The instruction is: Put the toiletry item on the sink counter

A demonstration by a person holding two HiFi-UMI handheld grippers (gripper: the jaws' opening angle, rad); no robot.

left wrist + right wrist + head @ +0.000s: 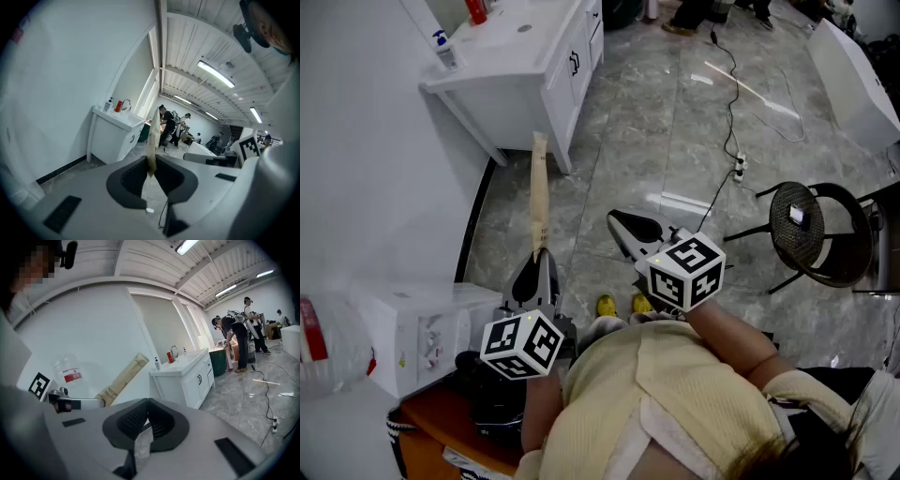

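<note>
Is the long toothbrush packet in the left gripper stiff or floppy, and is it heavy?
Probably stiff: the toothbrush packet stands straight though the left gripper pinches only its lower end. Likely light, as it shows no droop. Being thin and flat, it might pivot between the fingers.

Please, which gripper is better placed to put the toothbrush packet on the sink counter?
Left. The left gripper is shut on the toothbrush packet, with the sink counter ahead on its side; the right gripper is shut, empty.

toothbrush packet: matt paper | floor: glossy stone tile
</note>
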